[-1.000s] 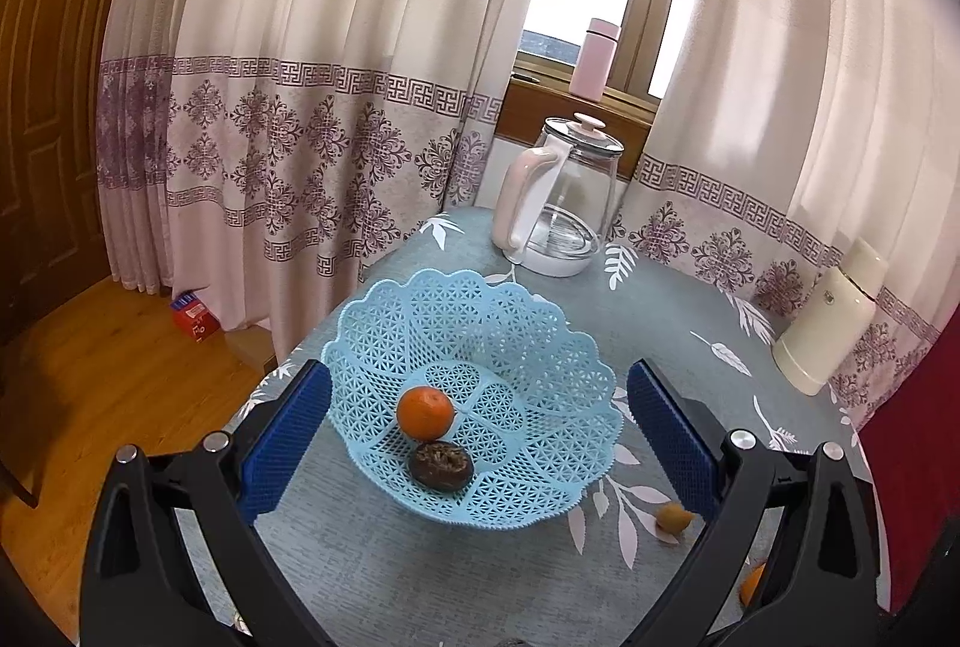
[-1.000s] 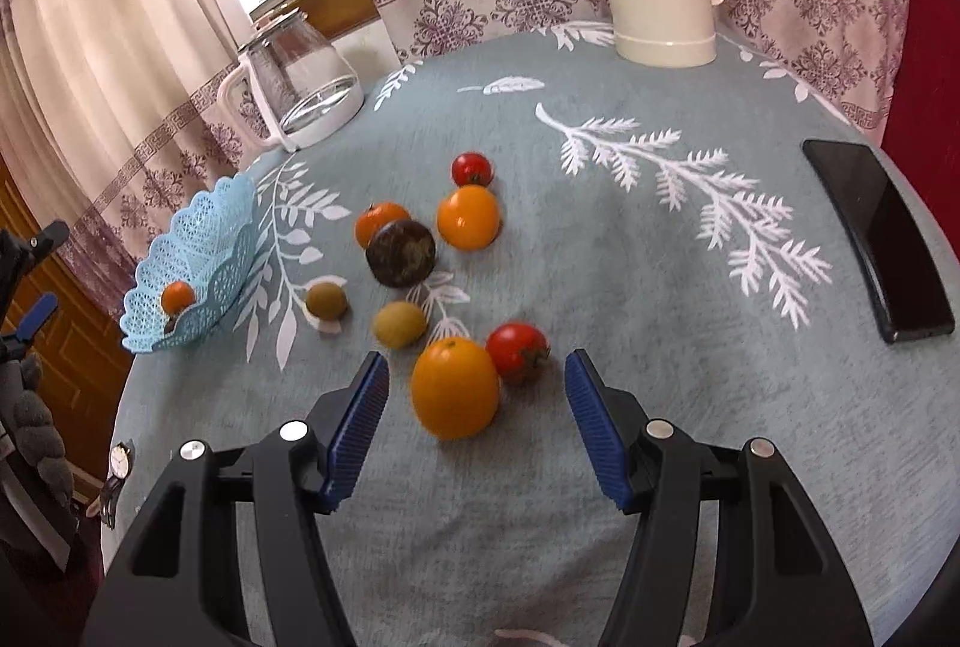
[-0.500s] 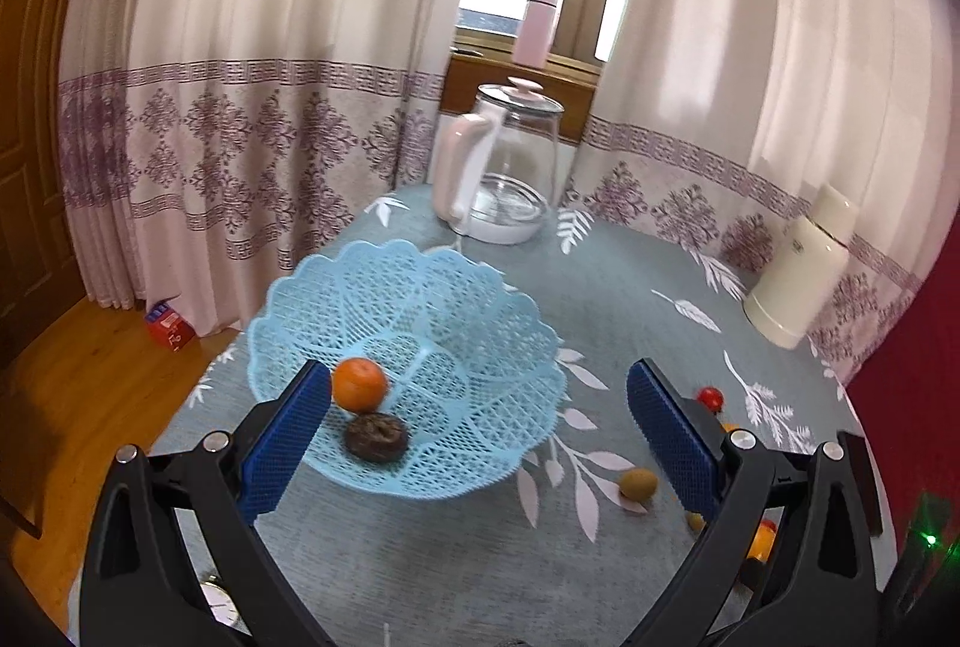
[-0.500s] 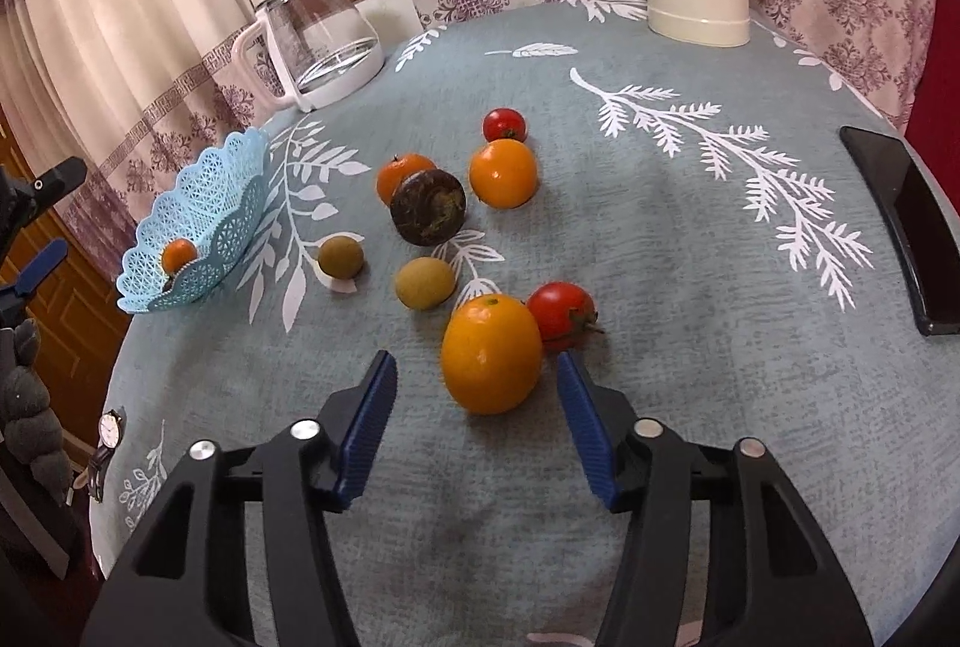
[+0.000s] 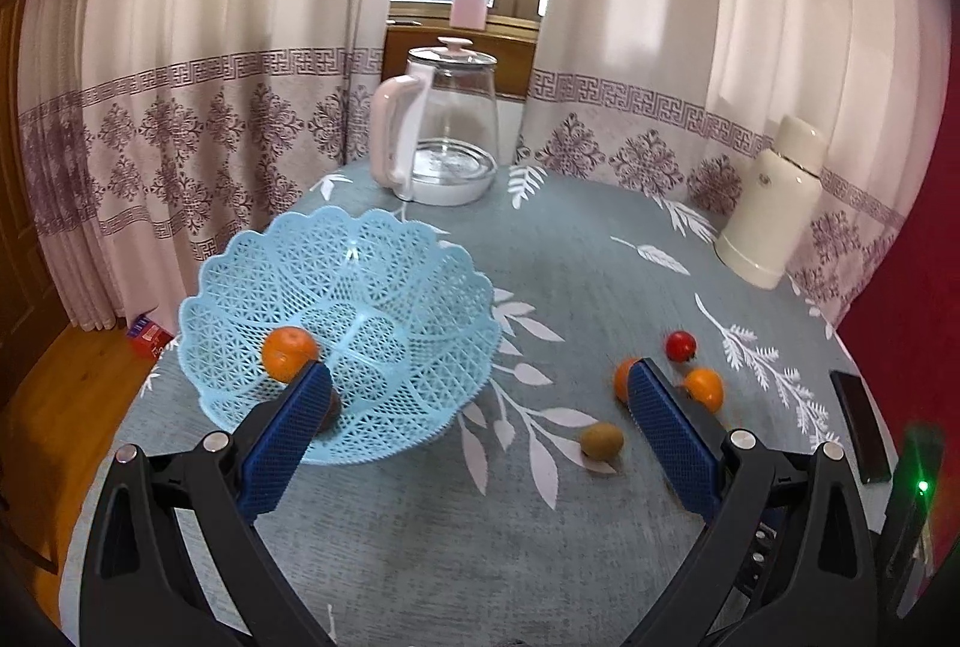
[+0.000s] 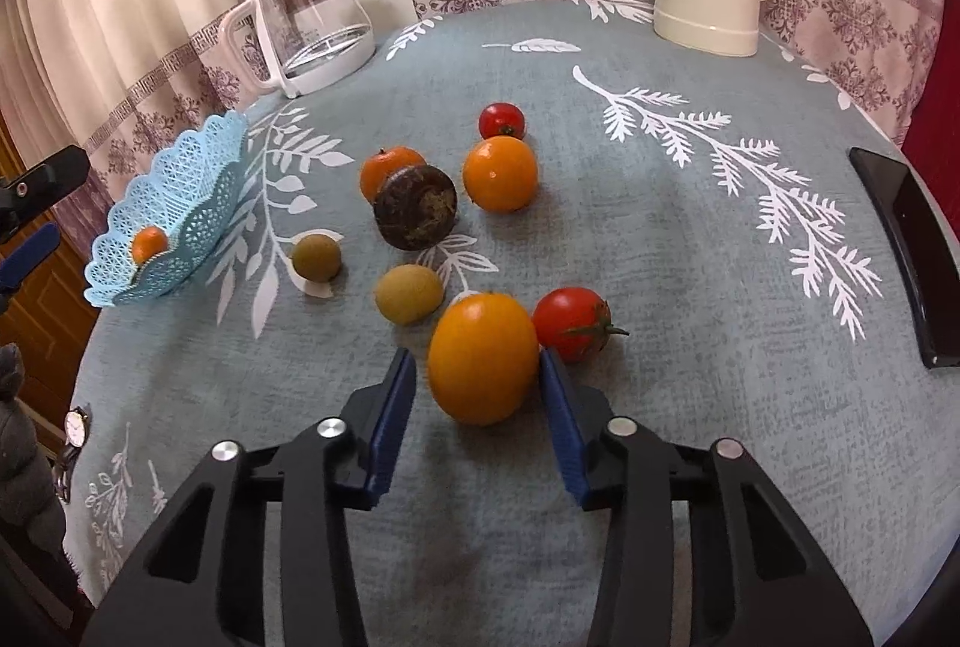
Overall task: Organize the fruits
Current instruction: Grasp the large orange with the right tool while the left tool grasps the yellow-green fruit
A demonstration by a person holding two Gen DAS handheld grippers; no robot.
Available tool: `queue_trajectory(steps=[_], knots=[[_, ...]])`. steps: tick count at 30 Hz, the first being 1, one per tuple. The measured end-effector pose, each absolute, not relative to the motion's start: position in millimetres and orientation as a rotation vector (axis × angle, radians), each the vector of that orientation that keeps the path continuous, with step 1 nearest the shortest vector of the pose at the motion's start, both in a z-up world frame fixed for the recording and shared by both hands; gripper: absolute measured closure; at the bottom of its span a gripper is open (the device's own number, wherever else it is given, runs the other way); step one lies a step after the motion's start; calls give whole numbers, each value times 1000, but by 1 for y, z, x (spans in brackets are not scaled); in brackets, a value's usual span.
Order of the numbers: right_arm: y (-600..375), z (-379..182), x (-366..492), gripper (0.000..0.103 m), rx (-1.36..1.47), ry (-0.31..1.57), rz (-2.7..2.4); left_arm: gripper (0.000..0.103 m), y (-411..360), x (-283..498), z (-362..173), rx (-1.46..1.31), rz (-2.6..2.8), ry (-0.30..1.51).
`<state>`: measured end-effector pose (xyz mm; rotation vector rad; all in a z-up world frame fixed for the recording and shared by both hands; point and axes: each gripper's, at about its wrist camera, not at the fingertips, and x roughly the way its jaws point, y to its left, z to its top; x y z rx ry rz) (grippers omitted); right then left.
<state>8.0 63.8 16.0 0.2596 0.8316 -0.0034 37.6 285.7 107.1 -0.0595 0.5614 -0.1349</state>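
Since a moment ago the right hand-held gripper (image 6: 477,386) has narrowed around the orange (image 6: 483,358), seemingly touching one pad.

— What can't you make out from my left hand-held gripper (image 5: 474,422)?

— Its blue pad covers most of the dark fruit (image 5: 331,410) in the basket (image 5: 384,251), and the other pad hides part of a small orange (image 5: 624,377).

— On my right side?

— The phone (image 6: 906,251) is cut off at the edge (its far end), and the watch (image 6: 77,425) is too small to read.
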Motion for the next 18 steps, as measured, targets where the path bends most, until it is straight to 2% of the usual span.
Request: queue_trajectory(steps=[1, 18], knots=[[63, 14, 8, 65, 261, 837, -2, 3, 283, 38, 105, -54, -138, 565], [32, 27, -23, 65, 271, 767, -6, 3, 236, 44, 62, 72, -215, 652]])
